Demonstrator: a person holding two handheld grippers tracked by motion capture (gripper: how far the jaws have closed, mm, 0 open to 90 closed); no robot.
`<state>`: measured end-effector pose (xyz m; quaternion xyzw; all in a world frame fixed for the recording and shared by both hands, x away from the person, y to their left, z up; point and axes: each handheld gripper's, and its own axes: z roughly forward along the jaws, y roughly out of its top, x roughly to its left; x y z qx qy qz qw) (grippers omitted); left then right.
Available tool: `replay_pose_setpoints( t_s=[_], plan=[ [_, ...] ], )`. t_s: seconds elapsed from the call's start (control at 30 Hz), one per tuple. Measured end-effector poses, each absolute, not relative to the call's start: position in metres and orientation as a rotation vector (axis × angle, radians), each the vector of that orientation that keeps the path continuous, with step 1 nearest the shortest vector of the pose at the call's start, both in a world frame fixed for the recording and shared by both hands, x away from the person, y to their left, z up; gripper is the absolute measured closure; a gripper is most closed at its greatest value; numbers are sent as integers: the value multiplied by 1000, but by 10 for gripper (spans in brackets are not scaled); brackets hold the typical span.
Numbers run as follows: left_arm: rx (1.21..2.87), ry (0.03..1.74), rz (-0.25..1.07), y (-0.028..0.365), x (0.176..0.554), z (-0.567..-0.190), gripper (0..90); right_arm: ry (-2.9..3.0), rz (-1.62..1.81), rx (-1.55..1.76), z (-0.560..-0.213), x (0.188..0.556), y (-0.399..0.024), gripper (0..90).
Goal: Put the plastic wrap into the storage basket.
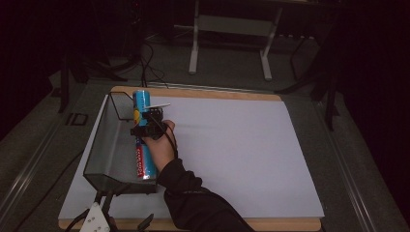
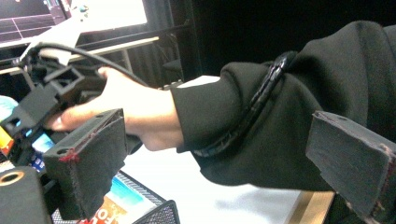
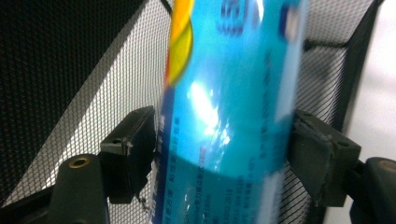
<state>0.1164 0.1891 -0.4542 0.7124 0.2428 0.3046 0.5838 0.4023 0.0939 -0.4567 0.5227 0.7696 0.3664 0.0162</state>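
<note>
A long blue canister (image 1: 144,163) with a red and yellow label lies in a black mesh basket (image 1: 103,153), along its right wall. A person's right hand holds my right gripper (image 1: 145,129) down over the canister's middle. In the right gripper view the blurred canister (image 3: 224,93) sits between the two pads (image 3: 133,144), which stand just off its sides, so my right gripper (image 3: 223,142) is open. My left gripper (image 1: 122,209) waits at the table's near edge behind the basket, its jaws wide apart. Its own view shows the left gripper (image 2: 212,140) facing the person's black sleeve (image 2: 280,121) with nothing between the jaws.
The basket rests on the left part of a white sheet (image 1: 232,154) that covers a wooden board (image 1: 270,224). Metal stand legs (image 1: 194,53) and cables (image 1: 145,67) are on the floor beyond the table. A lit screen (image 2: 107,14) glows behind the hand.
</note>
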Motion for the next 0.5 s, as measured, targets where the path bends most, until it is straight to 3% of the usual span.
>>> replay_pose_setpoints(
  t_s=[0.5],
  plan=[
    [1667, 571, 701, 188, 118, -454, 62, 2471, 1221, 1334, -424, 389, 60, 146]
  ],
)
